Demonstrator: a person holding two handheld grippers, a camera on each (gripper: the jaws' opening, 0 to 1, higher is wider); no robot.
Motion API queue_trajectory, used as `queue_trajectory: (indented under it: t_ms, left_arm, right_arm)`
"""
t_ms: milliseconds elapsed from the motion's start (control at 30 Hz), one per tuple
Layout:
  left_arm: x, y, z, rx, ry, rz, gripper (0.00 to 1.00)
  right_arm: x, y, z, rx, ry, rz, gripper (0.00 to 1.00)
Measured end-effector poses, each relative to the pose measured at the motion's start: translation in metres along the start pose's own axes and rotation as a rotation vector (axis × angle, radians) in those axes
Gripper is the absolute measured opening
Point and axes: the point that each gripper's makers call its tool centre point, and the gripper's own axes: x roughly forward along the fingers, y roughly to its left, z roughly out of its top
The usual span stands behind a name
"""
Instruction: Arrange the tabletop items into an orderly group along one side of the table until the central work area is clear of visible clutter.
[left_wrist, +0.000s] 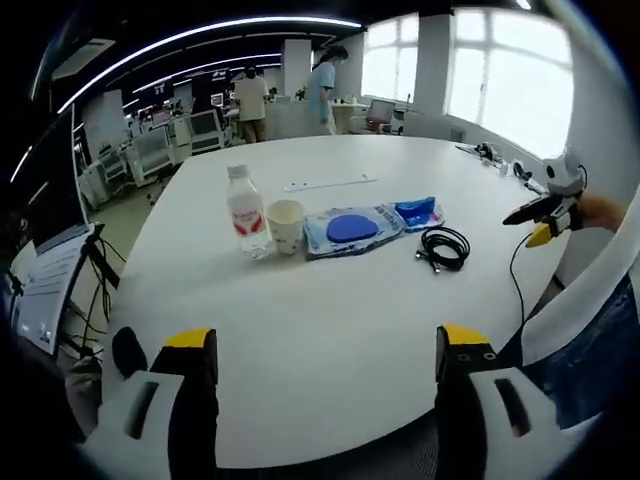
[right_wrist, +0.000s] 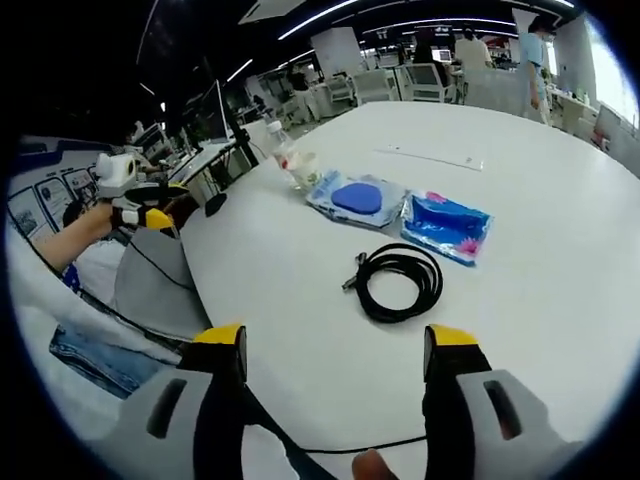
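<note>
On the white table (left_wrist: 330, 330) stand a clear water bottle (left_wrist: 246, 212) with a red label and a paper cup (left_wrist: 285, 226) beside it. To their right lie a clear bag with a blue disc (left_wrist: 350, 229), a smaller blue packet (left_wrist: 418, 211) and a coiled black cable (left_wrist: 444, 246). My left gripper (left_wrist: 328, 350) is open near the table's front edge, nothing between its jaws. My right gripper (right_wrist: 334, 345) is open too, just short of the cable coil (right_wrist: 400, 281), with the blue packet (right_wrist: 447, 226), the disc bag (right_wrist: 358, 198) and the bottle (right_wrist: 284, 152) beyond.
A thin white strip (left_wrist: 330, 183) lies farther back on the table. The other gripper (left_wrist: 548, 205) shows at the table's right edge, and the left one (right_wrist: 135, 200) at the right gripper view's left. Desks, chairs, monitors and standing people fill the room behind.
</note>
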Motion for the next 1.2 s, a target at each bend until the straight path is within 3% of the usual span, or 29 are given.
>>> queue_trajectory:
  t_ms: [400,667,1200]
  left_arm:
    - [0.001,0.001,-0.004,0.049,0.024,0.002,0.92]
    - [0.004,0.008,-0.003,0.030,0.022,0.009,0.91]
    - [0.006,0.010,0.000,-0.045,-0.033,0.001,0.86]
  right_arm:
    - [-0.012,-0.004,-0.017,0.053,-0.008,-0.029,0.69]
    - [-0.015,-0.009,-0.023,0.078,-0.006,-0.043,0.66]
    - [0.012,-0.006,0.004,0.066,-0.010,-0.012,0.64]
